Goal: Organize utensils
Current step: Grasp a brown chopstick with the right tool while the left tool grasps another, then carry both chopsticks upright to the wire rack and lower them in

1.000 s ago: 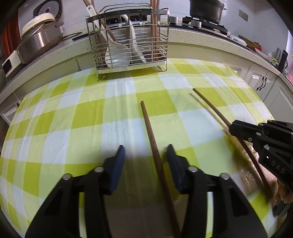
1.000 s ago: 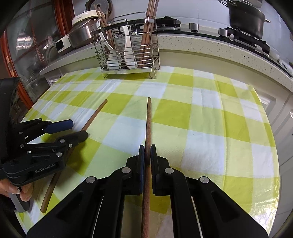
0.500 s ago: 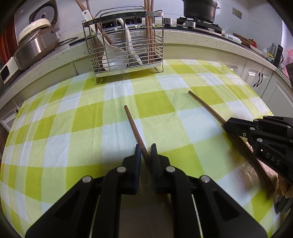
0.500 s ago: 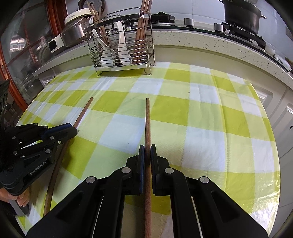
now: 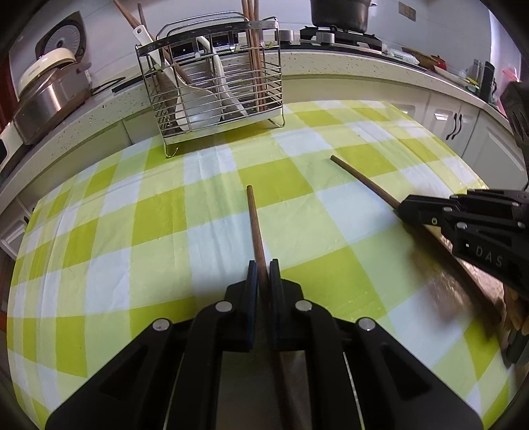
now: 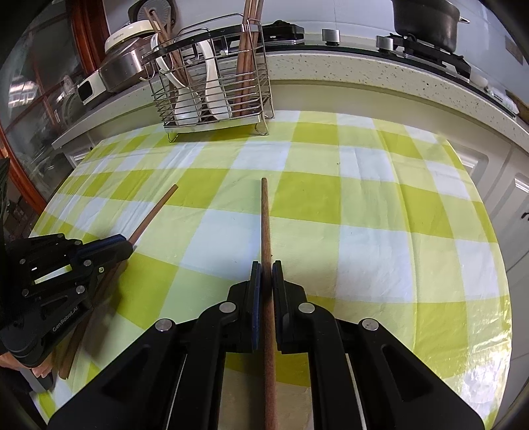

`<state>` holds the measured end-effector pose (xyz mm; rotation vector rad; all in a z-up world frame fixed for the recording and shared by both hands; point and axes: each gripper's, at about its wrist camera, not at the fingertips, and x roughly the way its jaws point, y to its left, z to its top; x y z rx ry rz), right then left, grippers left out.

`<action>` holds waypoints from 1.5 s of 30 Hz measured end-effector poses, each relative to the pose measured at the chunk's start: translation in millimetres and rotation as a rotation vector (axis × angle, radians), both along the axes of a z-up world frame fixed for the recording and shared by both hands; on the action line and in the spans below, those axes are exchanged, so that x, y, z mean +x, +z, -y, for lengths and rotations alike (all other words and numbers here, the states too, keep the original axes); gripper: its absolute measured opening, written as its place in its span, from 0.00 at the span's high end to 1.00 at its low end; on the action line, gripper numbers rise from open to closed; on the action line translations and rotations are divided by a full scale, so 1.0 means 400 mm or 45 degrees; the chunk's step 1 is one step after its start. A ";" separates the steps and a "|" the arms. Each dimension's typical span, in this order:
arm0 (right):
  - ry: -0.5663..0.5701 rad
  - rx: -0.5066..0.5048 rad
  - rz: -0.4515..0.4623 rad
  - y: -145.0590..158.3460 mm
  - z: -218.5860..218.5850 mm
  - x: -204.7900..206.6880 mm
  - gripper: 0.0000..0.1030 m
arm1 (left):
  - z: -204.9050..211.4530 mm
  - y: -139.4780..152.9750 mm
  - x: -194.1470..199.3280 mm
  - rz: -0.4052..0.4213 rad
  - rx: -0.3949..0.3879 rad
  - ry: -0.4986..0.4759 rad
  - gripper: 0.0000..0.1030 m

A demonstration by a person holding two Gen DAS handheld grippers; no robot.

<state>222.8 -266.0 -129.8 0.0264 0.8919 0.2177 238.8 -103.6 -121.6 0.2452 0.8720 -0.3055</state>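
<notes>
Two brown wooden chopsticks lie on the yellow-and-white checked tablecloth (image 5: 165,225). My left gripper (image 5: 263,268) is closing its jaws on the left chopstick (image 5: 254,225), and the blue pads press its sides. In the right wrist view this gripper (image 6: 127,246) shows at the left on the same chopstick (image 6: 155,211). My right gripper (image 6: 266,268) is shut on the right chopstick (image 6: 264,218), which points straight ahead. In the left wrist view it (image 5: 401,211) sits at the right edge on that chopstick (image 5: 363,180). A wire utensil rack (image 5: 215,89) stands at the table's far edge.
The rack (image 6: 211,86) holds white spoons and several upright chopsticks. Behind it runs a speckled counter (image 6: 363,69) with a rice cooker (image 5: 49,89) on the left and a black pot (image 6: 426,16) on a stove. White cabinets (image 5: 463,125) stand to the right.
The left gripper's jaws went from wide apart to closed on the left chopstick, which now points straight ahead. The right gripper kept its grip and place.
</notes>
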 end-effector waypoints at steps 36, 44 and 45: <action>0.104 0.104 0.306 0.221 -0.091 -0.033 0.93 | -0.167 0.249 -0.015 0.198 -0.218 0.028 0.94; 0.102 0.083 0.415 0.292 -0.121 -0.043 0.93 | -0.203 0.317 -0.029 0.292 -0.273 0.050 0.94; 0.097 0.087 0.424 0.301 -0.122 -0.039 0.93 | -0.206 0.328 -0.029 0.302 -0.282 0.051 0.94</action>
